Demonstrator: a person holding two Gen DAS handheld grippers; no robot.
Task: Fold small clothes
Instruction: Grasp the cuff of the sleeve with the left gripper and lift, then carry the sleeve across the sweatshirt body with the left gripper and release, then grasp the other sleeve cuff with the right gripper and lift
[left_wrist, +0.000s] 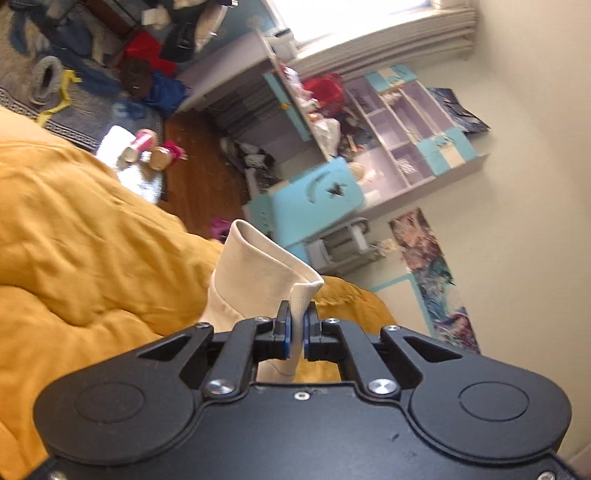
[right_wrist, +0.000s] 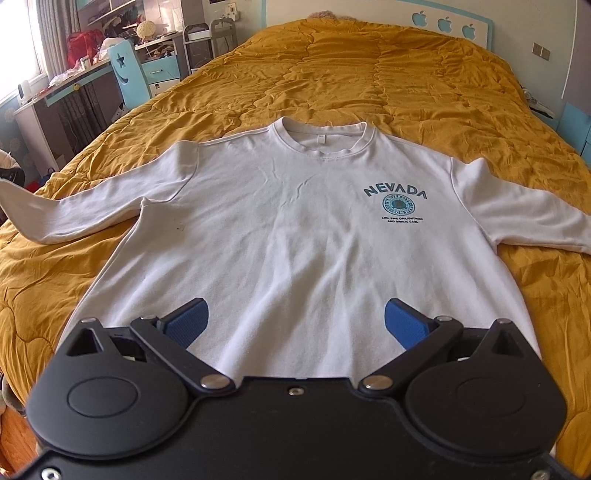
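Sweatshirt (right_wrist: 295, 221), white with a "NEVADA" print on the chest, lies front-up and spread flat on the orange quilt (right_wrist: 369, 74) of the bed, its neck toward the headboard and its hem toward the person. The left hand-held gripper (left_wrist: 296, 325) is clamped on the ribbed cuff (left_wrist: 266, 258) of one sleeve, and the cuff stands up above the quilt. The right hand-held gripper (right_wrist: 295, 321) has its jaws wide apart above the hem of the sweatshirt, holding nothing.

The step in hand seems to be folding this sleeve across the body. To do it well, I think the left one should carry the cuff toward the chest print in a low arc, so the sleeve bends at the shoulder seam and does not drag the body sideways. The right one could press the hem to keep the sweatshirt in place. Release only when the sleeve lies flat without twist.
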